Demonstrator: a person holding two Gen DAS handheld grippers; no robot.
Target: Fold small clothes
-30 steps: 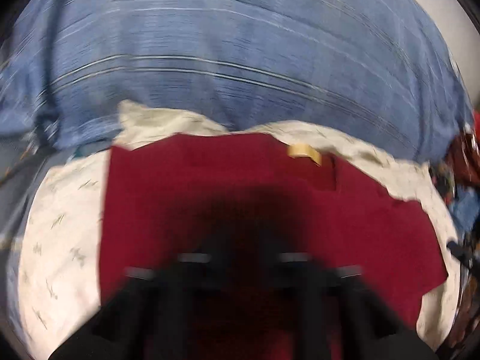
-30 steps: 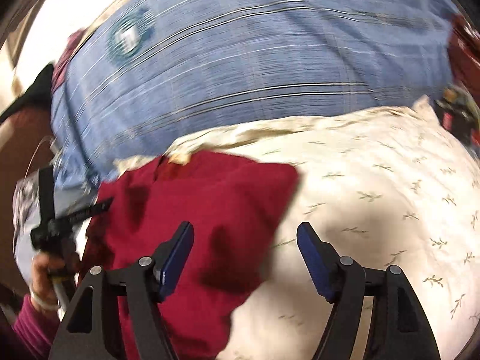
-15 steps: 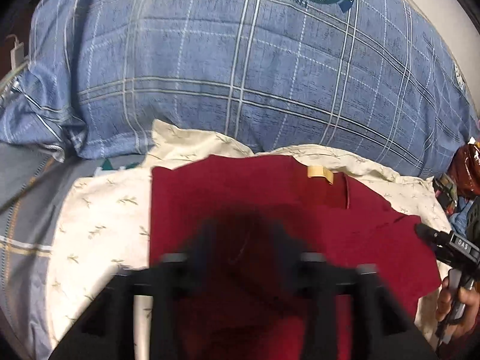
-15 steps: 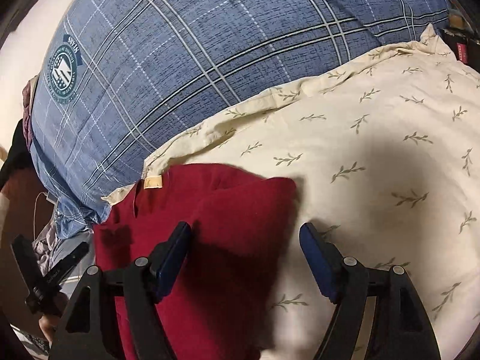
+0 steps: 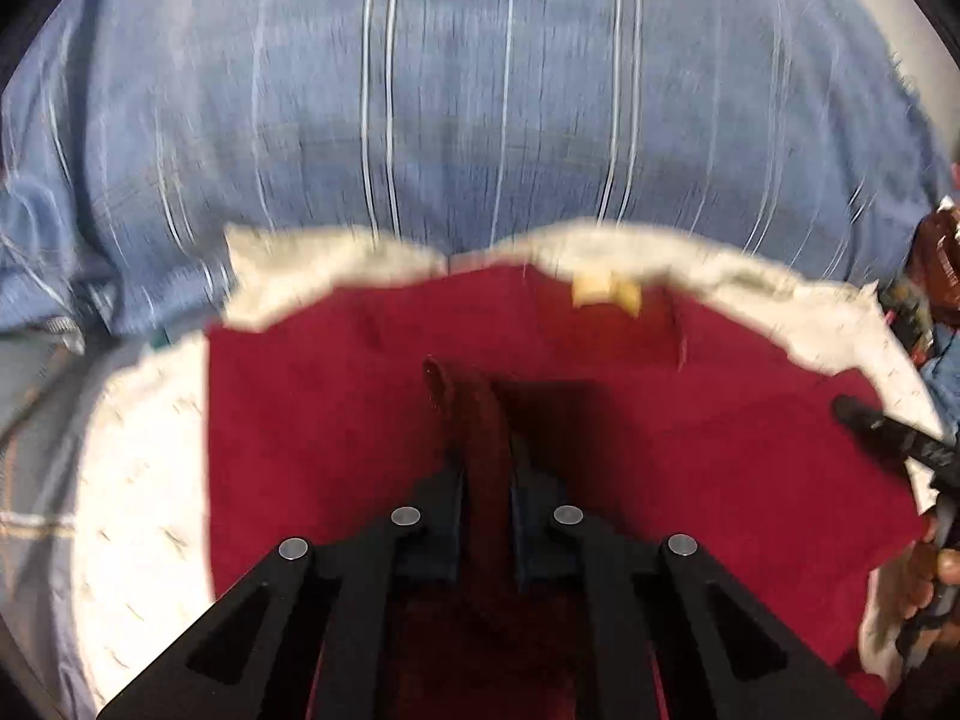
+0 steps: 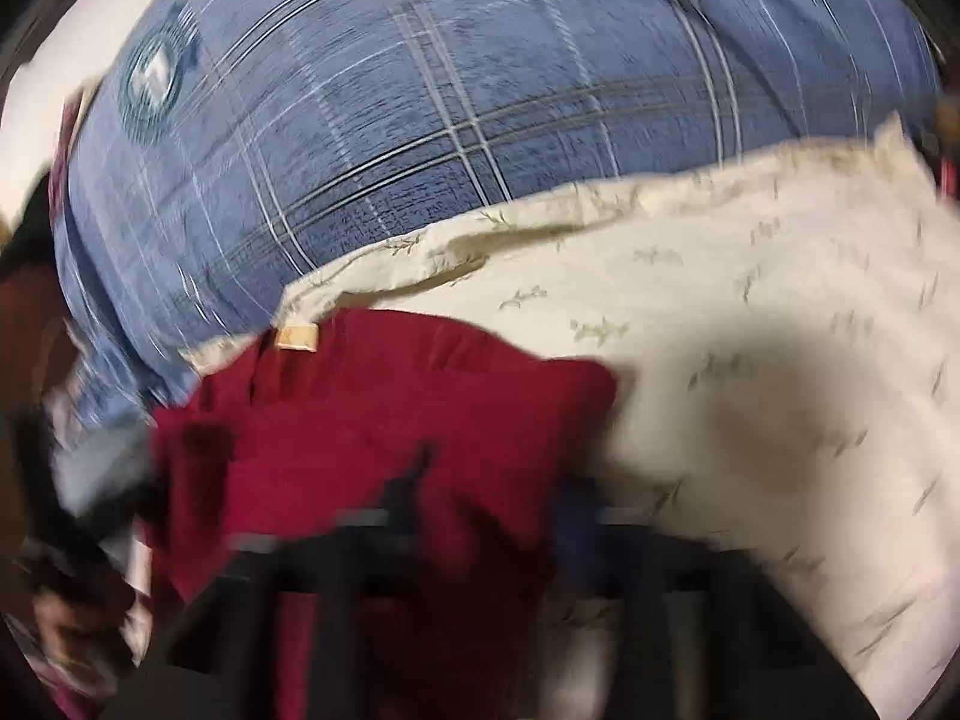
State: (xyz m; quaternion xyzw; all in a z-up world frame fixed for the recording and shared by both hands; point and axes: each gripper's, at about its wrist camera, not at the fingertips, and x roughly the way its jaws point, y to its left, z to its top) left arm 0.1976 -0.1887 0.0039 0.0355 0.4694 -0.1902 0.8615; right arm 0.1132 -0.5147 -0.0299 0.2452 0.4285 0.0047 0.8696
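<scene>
A dark red garment (image 5: 690, 450) lies spread on a cream leaf-print cloth (image 5: 138, 510), its tan neck label (image 5: 603, 291) at the far edge. My left gripper (image 5: 486, 480) is over the garment's middle. Its jaws are closing, and a raised fold of red cloth is pinched between the pads. The right wrist view is blurred. There my right gripper (image 6: 492, 510) sits at the red garment's (image 6: 360, 420) right edge, its jaws closing with bunched red cloth between them. The tan label (image 6: 295, 337) shows at upper left.
Blue plaid bedding (image 5: 480, 120) rises behind the cream cloth and fills the far side; it also shows as blue plaid bedding (image 6: 450, 120) beyond the cream cloth (image 6: 750, 360). A hand (image 5: 936, 588) with the other gripper's handle is at the right edge. Dark clutter (image 5: 936, 264) lies far right.
The left jaws opened and then closed on a fold in the middle of the red garment. The right jaws narrowed around its right edge, and that gripper sank toward the cloth.
</scene>
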